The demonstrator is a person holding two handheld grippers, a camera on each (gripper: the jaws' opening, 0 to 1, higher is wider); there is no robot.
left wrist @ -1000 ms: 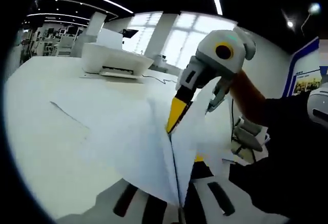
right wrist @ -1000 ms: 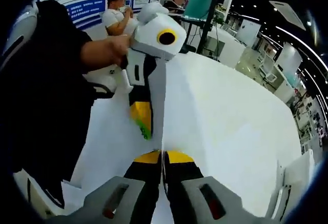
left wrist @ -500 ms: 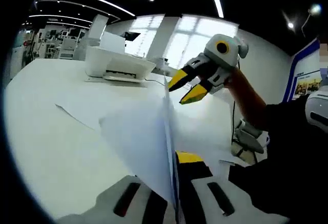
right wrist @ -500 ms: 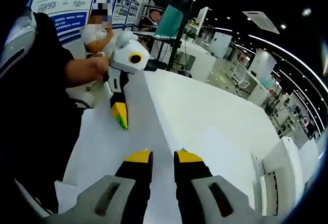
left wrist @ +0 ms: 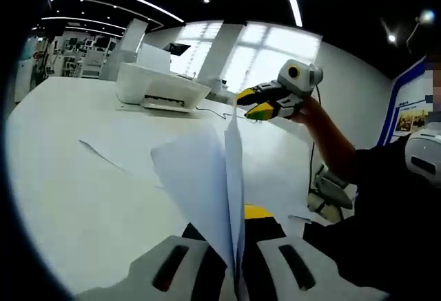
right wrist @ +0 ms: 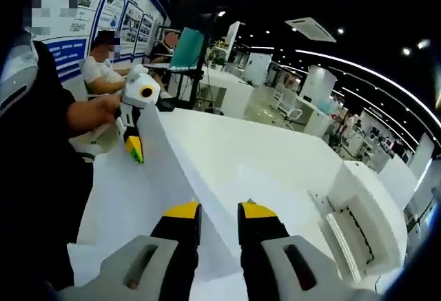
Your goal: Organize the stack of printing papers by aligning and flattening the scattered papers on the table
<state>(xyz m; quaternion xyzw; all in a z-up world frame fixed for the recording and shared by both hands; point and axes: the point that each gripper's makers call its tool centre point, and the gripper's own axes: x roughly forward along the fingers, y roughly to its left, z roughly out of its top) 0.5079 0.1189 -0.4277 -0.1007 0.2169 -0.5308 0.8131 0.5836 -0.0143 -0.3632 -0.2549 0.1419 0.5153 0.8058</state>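
While the left tongs point(left wrist: 234, 273) clamped the near edge of the papers point(left wrist: 207, 184), lifting the sheets off the white desk point(left wrist: 62, 177), the right tongs point(right wrist: 212, 213) hung above the desk with a narrow gap between the jaws, gripping nothing. A white printer point(left wrist: 160, 86) sat at the desk's far side.

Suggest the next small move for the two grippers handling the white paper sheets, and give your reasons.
Probably bring the open right gripper back to the sheaf of white paper sheets and pinch its free edge. The left gripper holds the sheaf on edge above the white table with its sheets fanning apart, and a loose white sheet lies beside it, so nothing is squared yet.
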